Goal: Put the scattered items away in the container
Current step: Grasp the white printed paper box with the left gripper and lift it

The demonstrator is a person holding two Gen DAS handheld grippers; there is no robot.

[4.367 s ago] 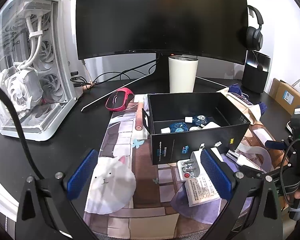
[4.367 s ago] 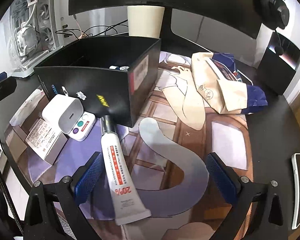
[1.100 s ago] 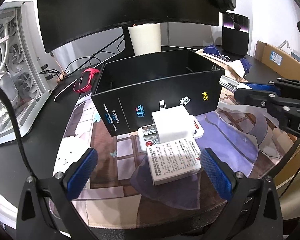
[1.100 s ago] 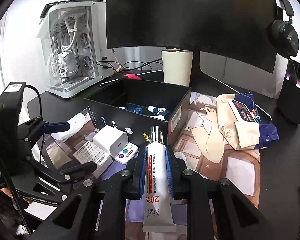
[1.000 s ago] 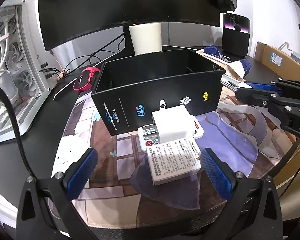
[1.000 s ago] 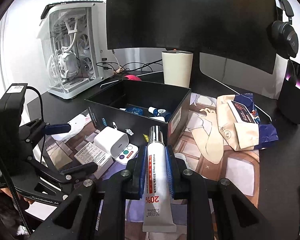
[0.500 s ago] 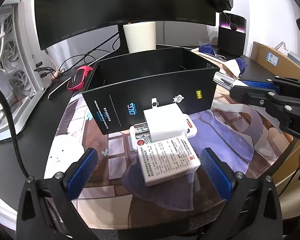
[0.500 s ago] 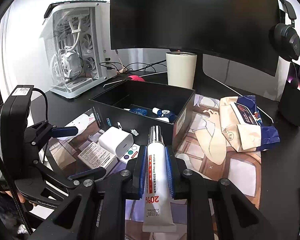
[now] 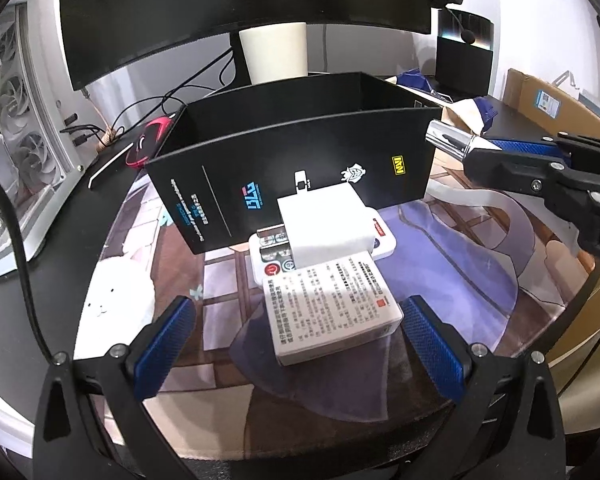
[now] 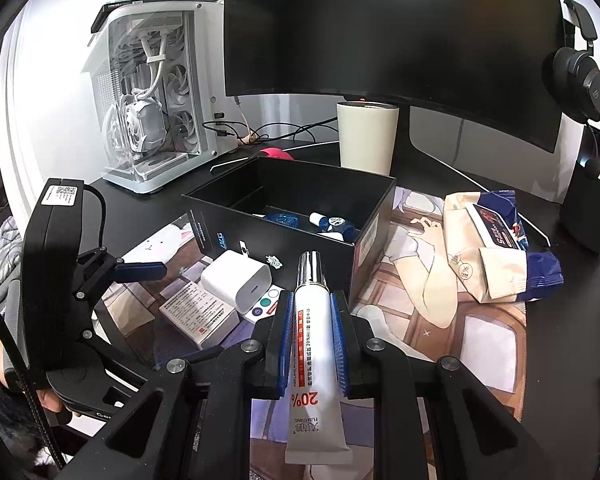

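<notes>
My right gripper (image 10: 313, 312) is shut on a white cream tube (image 10: 314, 344) with a silver cap, held in the air just in front of the black box (image 10: 364, 236); the cap shows in the left wrist view (image 9: 446, 138). The black box (image 9: 300, 184) holds a few small blue and white items (image 10: 328, 224). My left gripper (image 9: 300, 344) is open and low over a white printed carton (image 9: 332, 304). Behind the carton a white charger (image 9: 324, 224) lies on a small white remote (image 9: 268, 264), against the box front.
A printed desk mat (image 9: 480, 280) covers the desk. A beige cup (image 10: 366, 136), a monitor (image 10: 392, 32) and a white PC case (image 10: 156, 96) stand behind. A red mouse (image 9: 148, 144) lies left of the box, a wipes pack (image 10: 496, 240) right.
The right gripper closed on the tube on the mat and lifted it up before the box. The left gripper moved closer and lower to the carton and charger.
</notes>
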